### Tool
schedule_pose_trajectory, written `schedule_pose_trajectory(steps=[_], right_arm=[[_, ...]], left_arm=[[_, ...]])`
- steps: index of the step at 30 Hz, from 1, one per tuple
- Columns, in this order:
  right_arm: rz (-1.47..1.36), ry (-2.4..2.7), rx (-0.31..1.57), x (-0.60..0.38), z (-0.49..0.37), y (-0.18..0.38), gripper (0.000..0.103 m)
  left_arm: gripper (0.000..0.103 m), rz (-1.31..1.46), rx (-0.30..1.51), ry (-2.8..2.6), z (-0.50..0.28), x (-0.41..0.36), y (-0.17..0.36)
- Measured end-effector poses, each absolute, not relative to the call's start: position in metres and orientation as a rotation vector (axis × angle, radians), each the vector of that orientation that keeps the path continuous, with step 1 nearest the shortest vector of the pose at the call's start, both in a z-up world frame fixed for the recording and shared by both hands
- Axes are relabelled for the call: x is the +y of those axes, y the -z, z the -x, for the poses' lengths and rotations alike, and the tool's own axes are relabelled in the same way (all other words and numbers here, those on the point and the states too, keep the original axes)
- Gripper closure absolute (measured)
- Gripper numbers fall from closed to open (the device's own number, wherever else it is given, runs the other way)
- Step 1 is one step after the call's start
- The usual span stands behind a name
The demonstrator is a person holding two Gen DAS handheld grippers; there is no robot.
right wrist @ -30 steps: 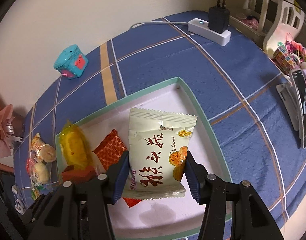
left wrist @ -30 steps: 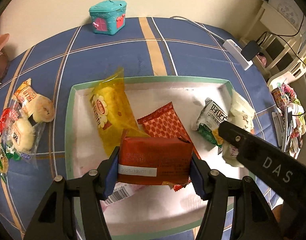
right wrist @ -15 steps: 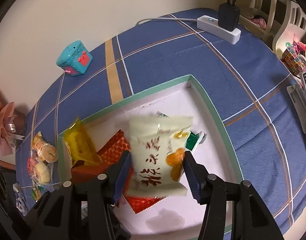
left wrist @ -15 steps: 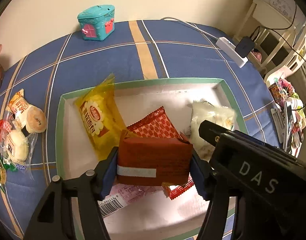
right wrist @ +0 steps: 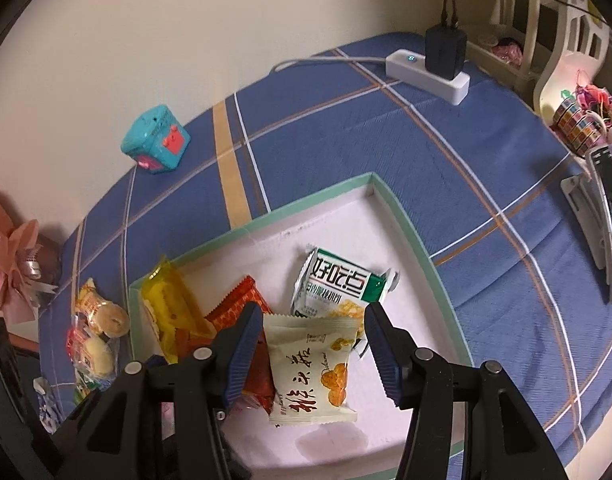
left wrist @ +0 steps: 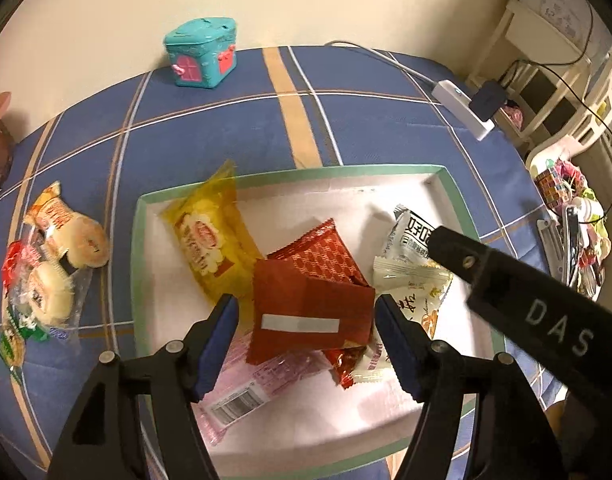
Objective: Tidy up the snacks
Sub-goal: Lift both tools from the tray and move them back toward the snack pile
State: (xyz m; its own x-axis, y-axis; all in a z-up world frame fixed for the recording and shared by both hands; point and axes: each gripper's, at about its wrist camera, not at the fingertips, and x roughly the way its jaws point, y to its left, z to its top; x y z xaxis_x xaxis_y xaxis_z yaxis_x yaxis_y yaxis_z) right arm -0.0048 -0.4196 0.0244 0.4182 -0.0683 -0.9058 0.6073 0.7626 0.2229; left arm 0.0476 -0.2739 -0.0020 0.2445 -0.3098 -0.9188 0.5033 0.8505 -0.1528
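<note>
A white tray with a green rim [left wrist: 138, 264] [right wrist: 406, 220] lies on the blue plaid cloth. In it lie a yellow pack [left wrist: 204, 244], an orange-red patterned pack [left wrist: 318, 252], a dark red pack [left wrist: 310, 312], a green-and-white pack [right wrist: 338, 284], a cream pack [right wrist: 312, 368] and a pink pack [left wrist: 246, 384]. My left gripper [left wrist: 306, 332] is open, its fingers either side of the dark red pack, which rests on the pile. My right gripper [right wrist: 314, 348] is open over the cream pack, which lies in the tray.
Several wrapped buns and small packs [left wrist: 54, 264] lie on the cloth left of the tray. A teal toy house [left wrist: 202, 52] stands at the back. A white power strip with a black charger [right wrist: 430, 68] lies back right. A phone on a stand [right wrist: 610, 232] is at the right.
Both grippers opened. The dark red pack left my left gripper and the cream pack left my right gripper; both now lie in the tray.
</note>
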Motion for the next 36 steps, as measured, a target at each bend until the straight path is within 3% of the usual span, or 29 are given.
schedule_pose_trajectory(steps=[24,36], right_arm=[[-0.455,0.367,1.128,-0.368,-0.003,-0.023,0.046],[-0.421,0.36,1.129,-0.356,-0.005,-0.026,0.046]], left_arm=[[0.032,-0.001,1.246,0.131,-0.086,-0.152,0.001],[0.032,0.014,1.256,0.113,-0.087,-0.14,0.0]])
